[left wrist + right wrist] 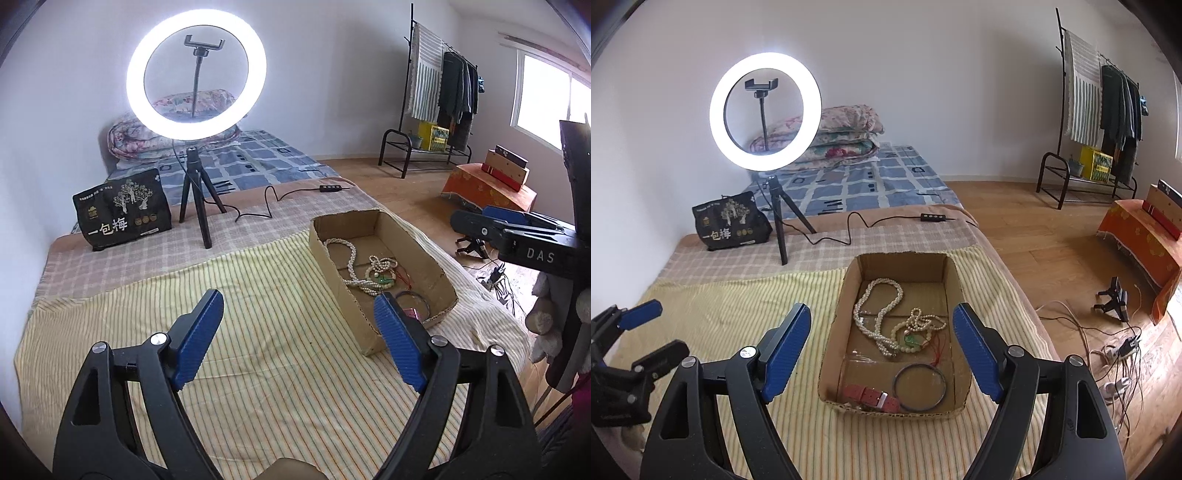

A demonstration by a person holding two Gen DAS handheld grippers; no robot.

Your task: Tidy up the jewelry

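The jewelry lies in an open cardboard box [846, 295] on a yellow striped cloth [738, 314] spread over the bed. In the right wrist view the box sits dead centre, reaching from 6 toward 12 o'clock. At its far end a long white pearl necklace [875, 314] loops down; at 3 o'clock of it a shorter bead strand [918, 323] tangles with a green pendant [909, 339] and red cord. Toward 6 o'clock lie a dark bangle [919, 387] and, at its 9 o'clock, a red watch strap [871, 397].

The right gripper [882, 339] hangs above the box with jaws spread wide and nothing between them. The left gripper [299, 325] is likewise wide open and empty, over the cloth at 9 o'clock of the box.

Beyond the box, toward 11 o'clock, stand a lit ring light [764, 110] on a tripod and a black snack bag [727, 221].
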